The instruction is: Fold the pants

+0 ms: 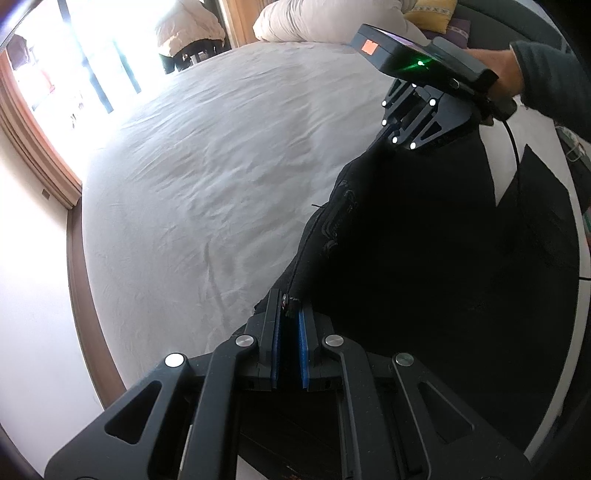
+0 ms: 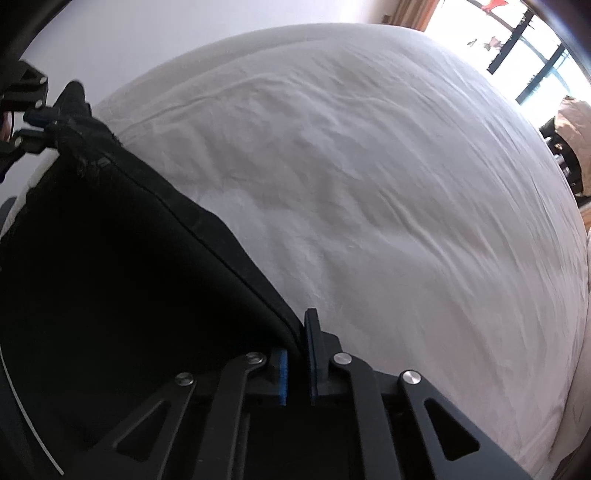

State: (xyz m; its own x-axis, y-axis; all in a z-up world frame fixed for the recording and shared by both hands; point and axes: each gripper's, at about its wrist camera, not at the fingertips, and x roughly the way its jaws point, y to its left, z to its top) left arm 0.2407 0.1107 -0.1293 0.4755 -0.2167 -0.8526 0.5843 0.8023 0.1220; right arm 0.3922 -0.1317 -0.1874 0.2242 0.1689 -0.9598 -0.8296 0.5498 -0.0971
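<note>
Black pants (image 1: 424, 240) are held up over the bed (image 1: 207, 177), stretched between the two grippers. Not lying flat; the fabric hangs down from a taut top edge.

Left gripper (image 1: 290, 314): fingers closed on one end of the pants' top edge. Blue pads (image 1: 302, 347) are pinched around the cloth, with a bit of drawstring or label visible between the tips. Seen from the right wrist view, the left gripper (image 2: 38, 123) sits at the far left, clamped on a bunched corner of the fabric.

Right gripper (image 2: 297, 332): fingers closed on the other end of that edge, with the seam running straight into the gap between the pads (image 2: 283, 373). From the left wrist view the right gripper (image 1: 402, 142) is up at the far right with the cloth dropping from its tips; the fingertips themselves are hidden in black fabric there. The person's hand (image 1: 498, 70) holds it, grey sleeve behind.

Orientation: the held edge is the long visible axis. In the left wrist view it runs from near centre to far right; in the right wrist view, from near centre up to far left. The rest of the pants hangs below that line toward the person's side. Can't tell waist from hems for certain; the fabric is too dark.

White sheet on the bed is wrinkled. Bunched duvet (image 1: 325, 18) and yellow pillow (image 1: 430, 11) at the far end, bright window (image 1: 66, 66) at the far left.
</note>
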